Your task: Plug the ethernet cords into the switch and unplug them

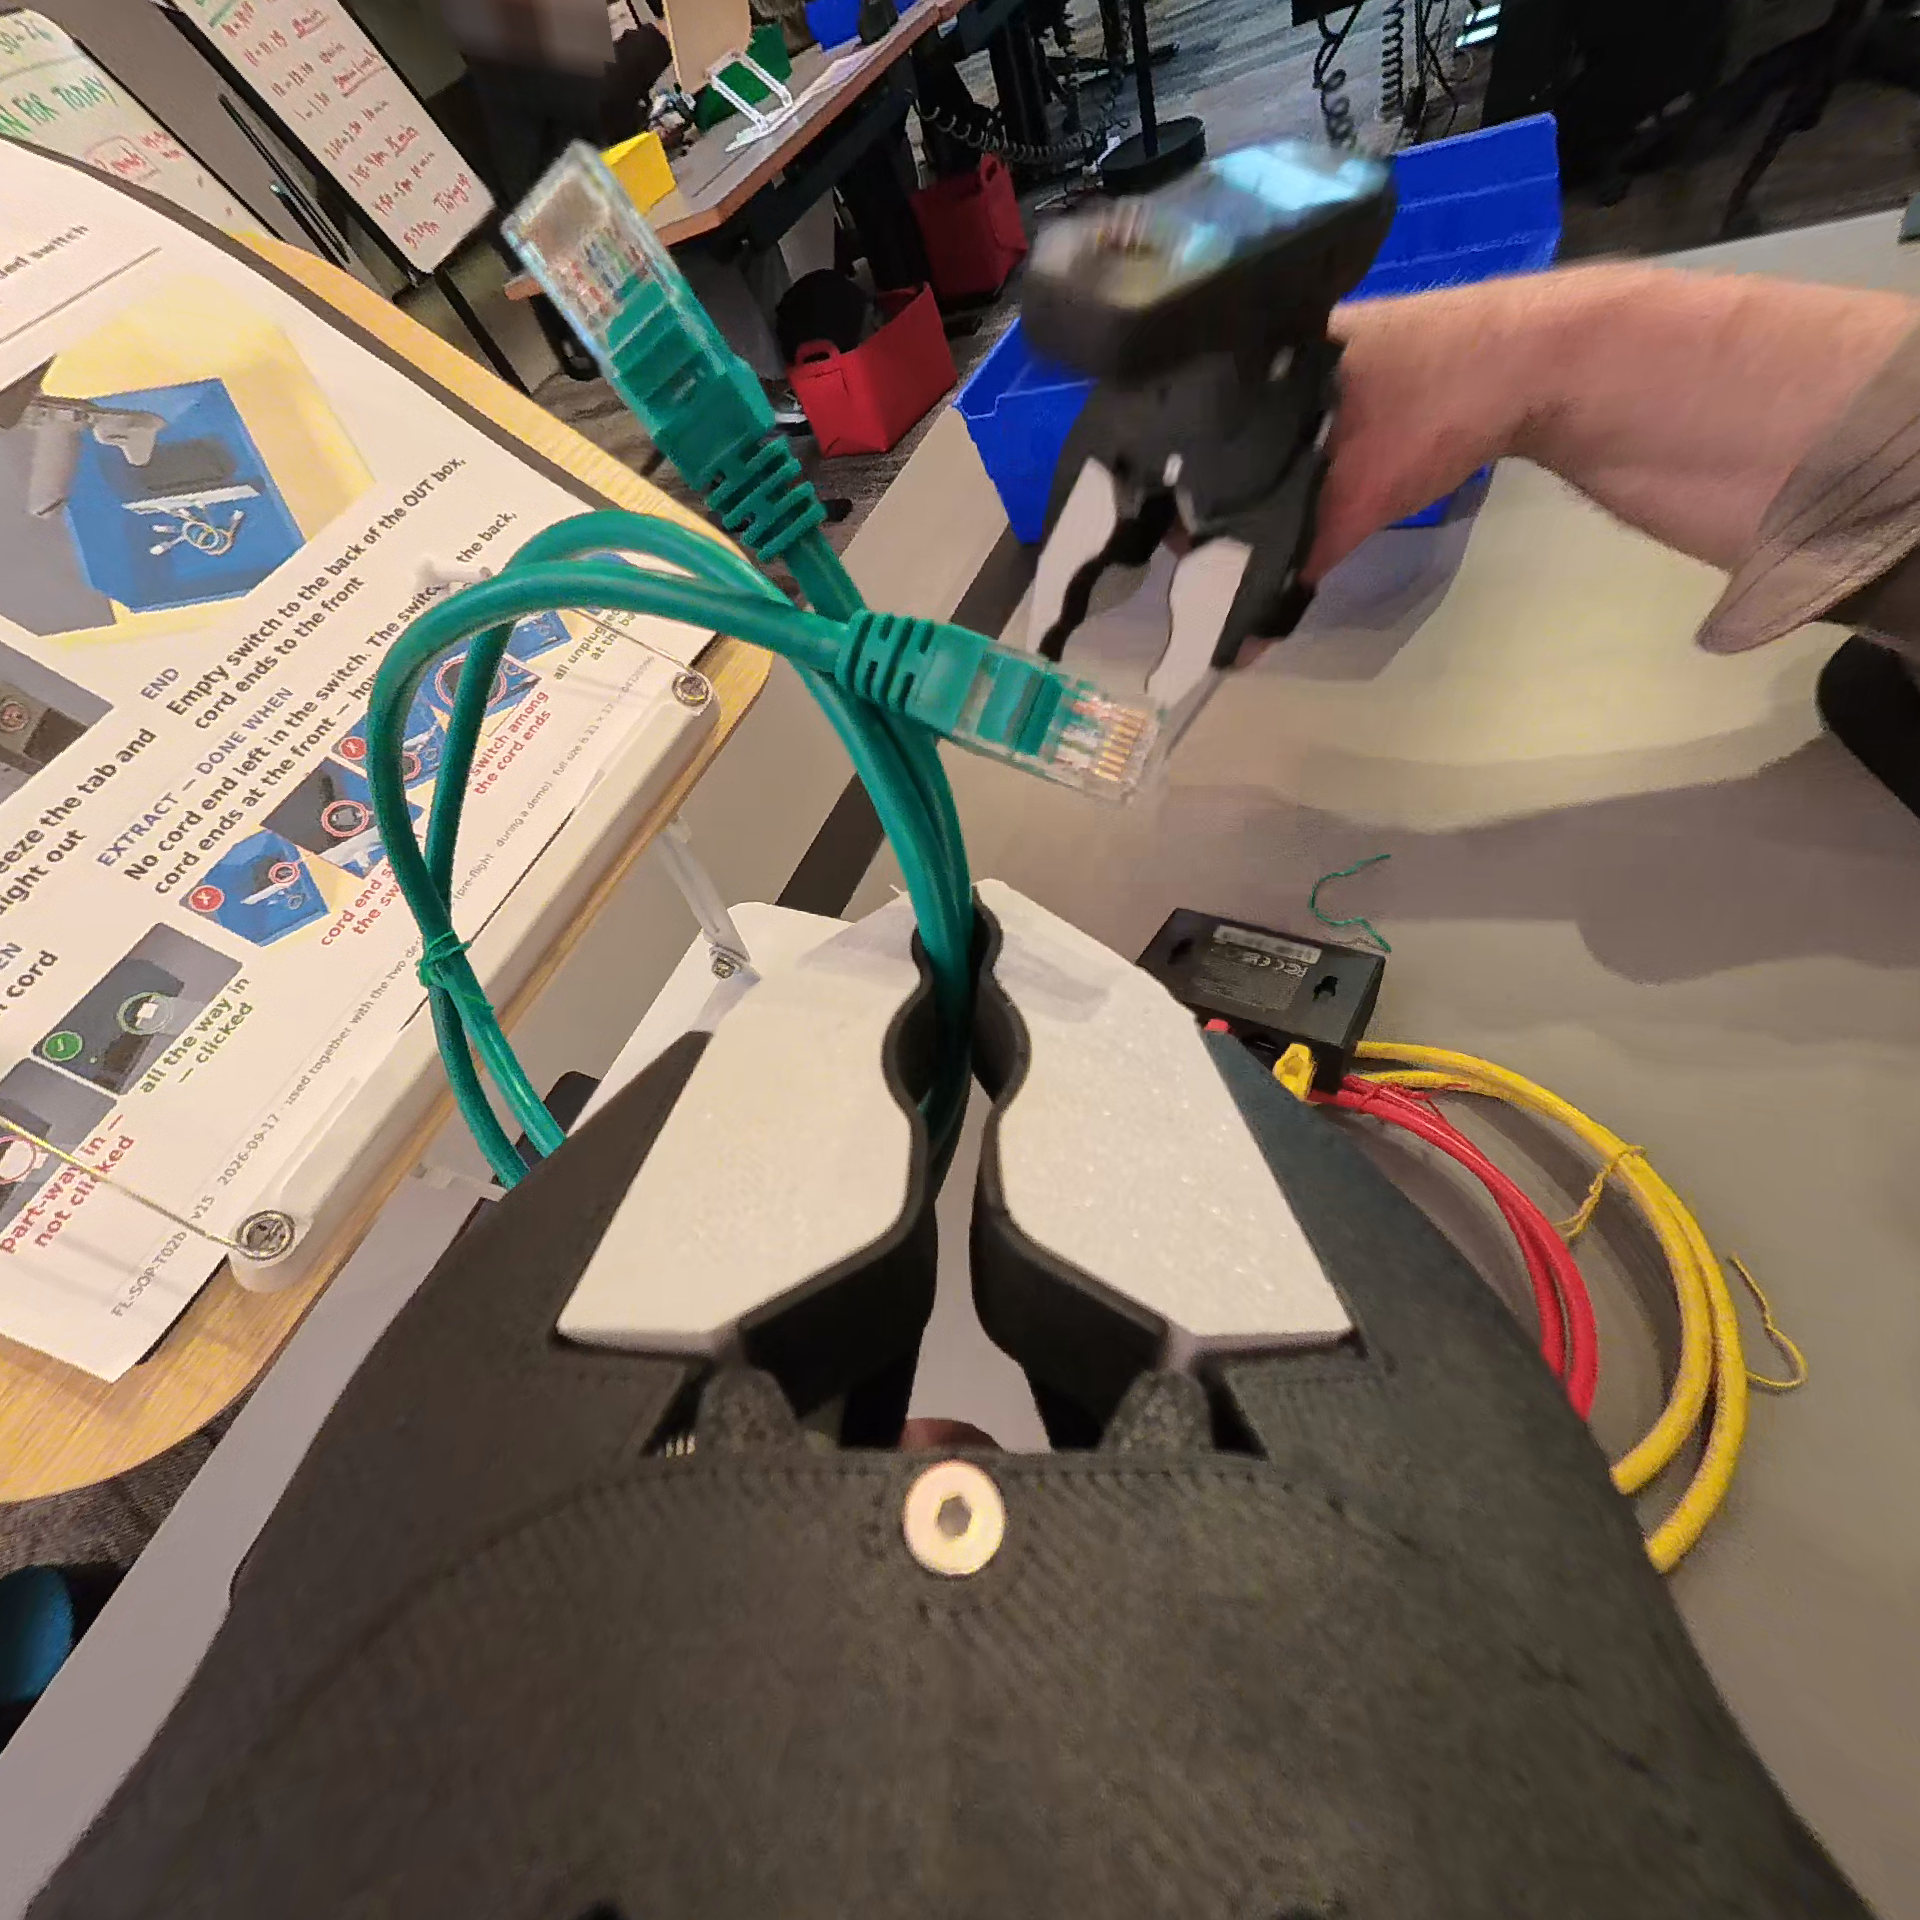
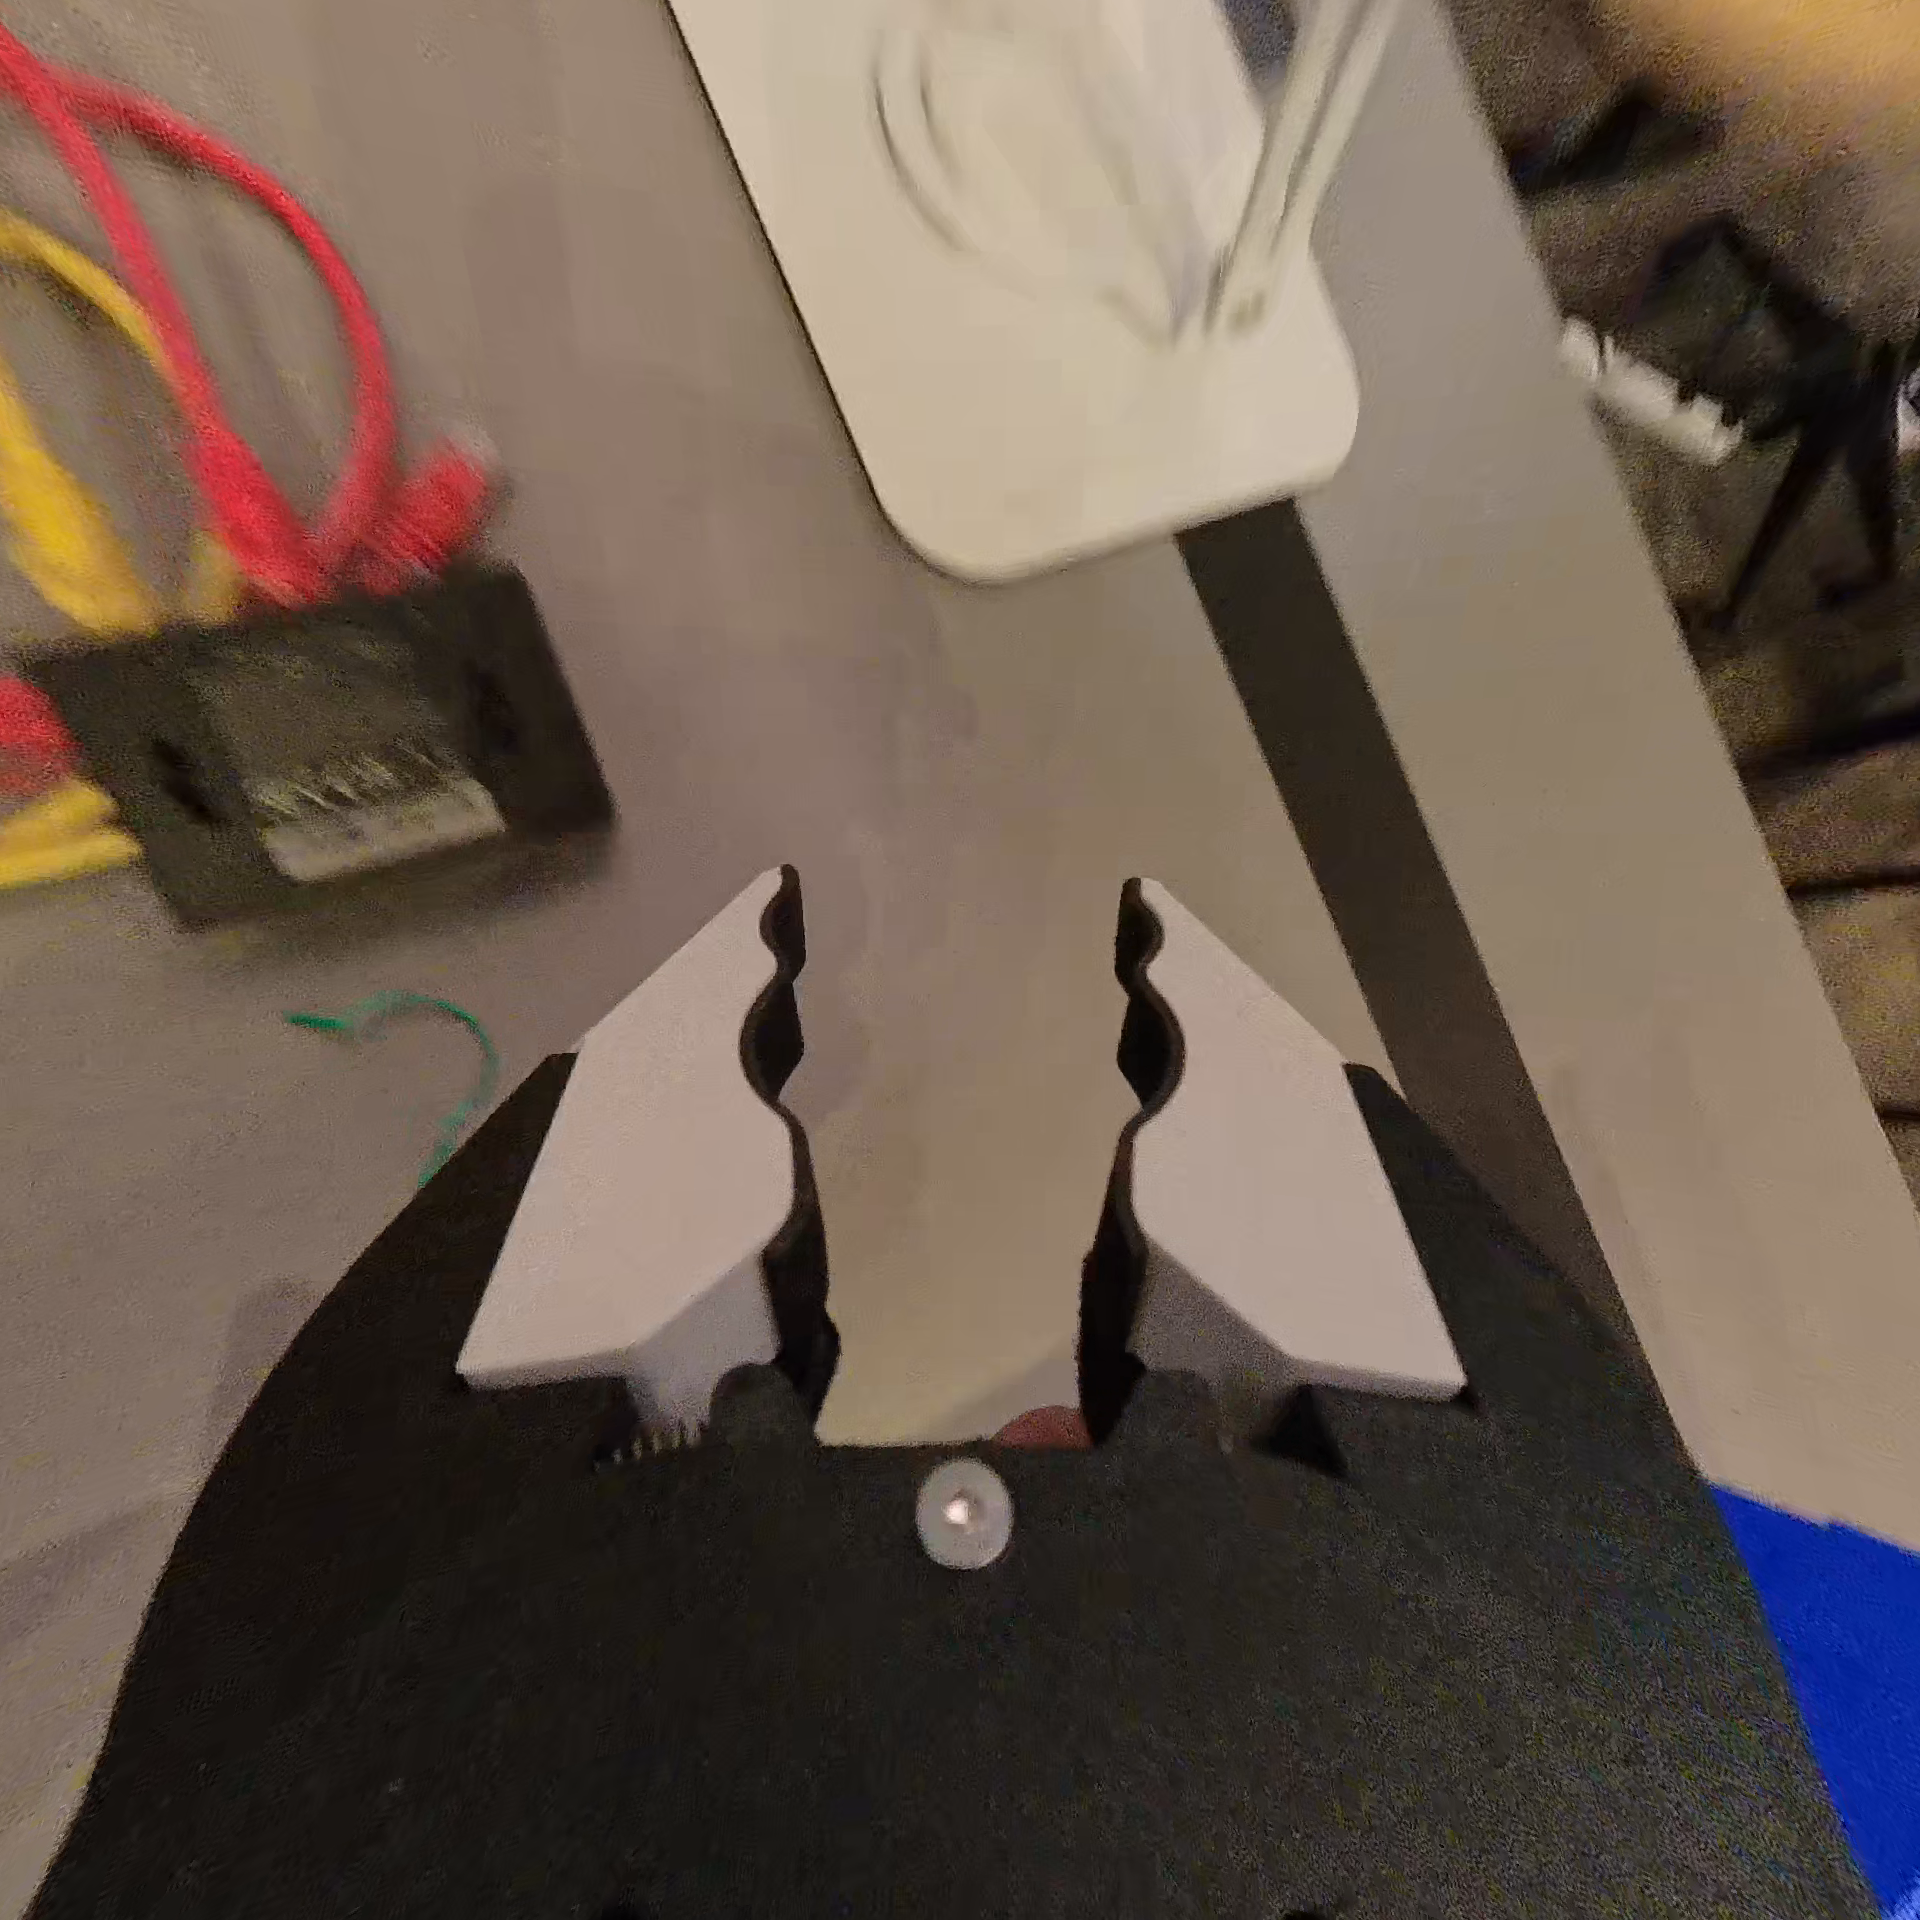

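My left gripper is shut on a looped green ethernet cord and holds it up above the table. One clear plug points up and away, the other plug points right. My right gripper hangs open just beyond that second plug, held by a hand. In the right wrist view the right gripper is open and empty above the grey table. The black switch lies on the table with red cords and yellow cords plugged in; it also shows in the right wrist view.
A printed instruction sheet on a tilted wooden stand sits at left, on a white base. A blue bin stands at the back of the table. A loose green twist tie lies near the switch. My hands' fingertips stand some 25 cm from each other. The right tips stand about 10 cm off the black switch. Look for it in the right wrist view too.
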A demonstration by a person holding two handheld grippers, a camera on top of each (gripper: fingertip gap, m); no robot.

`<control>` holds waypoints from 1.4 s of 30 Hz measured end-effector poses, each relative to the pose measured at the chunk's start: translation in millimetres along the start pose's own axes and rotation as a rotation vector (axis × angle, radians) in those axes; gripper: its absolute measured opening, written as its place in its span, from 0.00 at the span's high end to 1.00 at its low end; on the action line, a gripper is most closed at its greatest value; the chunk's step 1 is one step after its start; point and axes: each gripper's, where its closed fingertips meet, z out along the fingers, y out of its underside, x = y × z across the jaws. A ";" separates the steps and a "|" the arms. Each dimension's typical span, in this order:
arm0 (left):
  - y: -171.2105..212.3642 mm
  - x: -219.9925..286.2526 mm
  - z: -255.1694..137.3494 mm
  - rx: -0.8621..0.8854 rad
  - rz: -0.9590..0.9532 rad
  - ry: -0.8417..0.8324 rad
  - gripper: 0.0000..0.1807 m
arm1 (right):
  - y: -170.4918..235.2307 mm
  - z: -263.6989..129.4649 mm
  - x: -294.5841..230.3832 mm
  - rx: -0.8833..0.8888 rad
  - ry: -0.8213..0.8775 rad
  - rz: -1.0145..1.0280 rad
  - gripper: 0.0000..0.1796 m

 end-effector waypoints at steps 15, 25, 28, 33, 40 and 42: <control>13.4 -27.3 13.1 -0.153 0.211 -0.417 1.00 | -208.2 -96.3 -96.4 0.630 -0.201 0.090 0.74; 15.1 -34.0 12.3 -0.219 0.419 -0.561 1.00 | -211.0 -86.9 -95.1 0.682 -0.293 0.222 0.92; 24.5 -34.8 16.8 -0.254 0.497 -0.546 1.00 | -211.2 -113.4 -95.7 0.732 -0.346 0.186 0.92; 36.0 -16.9 26.3 -0.289 0.666 -0.419 1.00 | -209.1 -180.1 -70.4 0.899 -0.206 0.144 0.92; -29.1 94.8 -11.0 0.036 0.673 0.122 1.00 | -151.4 -207.3 8.8 0.955 0.030 0.321 0.93; -57.8 106.6 -35.1 0.174 0.610 0.179 0.99 | -141.2 -203.9 16.0 0.968 -0.005 0.370 0.94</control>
